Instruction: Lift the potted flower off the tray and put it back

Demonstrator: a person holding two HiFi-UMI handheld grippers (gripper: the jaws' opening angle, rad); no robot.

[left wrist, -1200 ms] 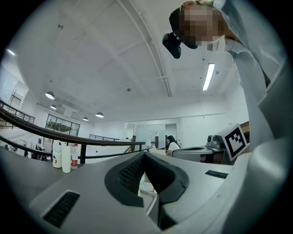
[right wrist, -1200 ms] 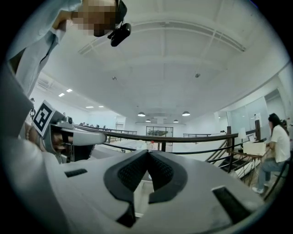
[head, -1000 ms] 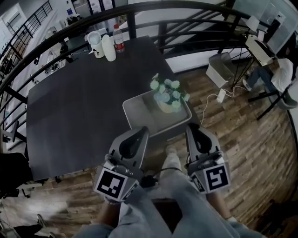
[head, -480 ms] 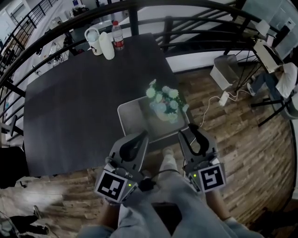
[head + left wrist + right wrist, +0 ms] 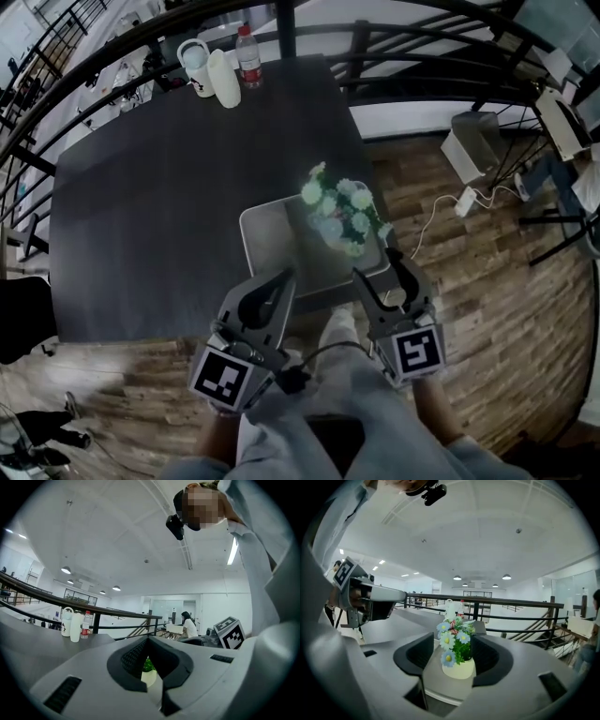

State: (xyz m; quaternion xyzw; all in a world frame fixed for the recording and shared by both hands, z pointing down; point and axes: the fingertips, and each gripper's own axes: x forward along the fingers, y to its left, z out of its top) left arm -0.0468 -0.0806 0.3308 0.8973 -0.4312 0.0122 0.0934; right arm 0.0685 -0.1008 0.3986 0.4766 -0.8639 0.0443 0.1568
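Note:
The potted flower (image 5: 342, 217), pale blooms in a cream pot, stands on the right side of the grey tray (image 5: 267, 234) near the table's front edge. My right gripper (image 5: 378, 270) hangs just short of the tray's near rim. It is open, its jaws have just been opening, and nothing is between them. In the right gripper view the flower (image 5: 454, 641) shows ahead, framed by the open right gripper (image 5: 454, 654), standing on the tray (image 5: 433, 686). My left gripper (image 5: 284, 277) is shut and empty at the tray's near left; the left gripper (image 5: 149, 644) hides all but a sliver of the pot (image 5: 149, 676).
A water bottle (image 5: 249, 64), a white cup (image 5: 223, 79) and a jug (image 5: 194, 66) stand at the far edge of the dark table (image 5: 150, 206). A black railing (image 5: 394, 28) curves behind it. A white box (image 5: 473, 141) and cables lie on the wooden floor at the right.
The right gripper's jaws went from shut to wide open. Both grippers have sunk and moved closer to the tray's near edge.

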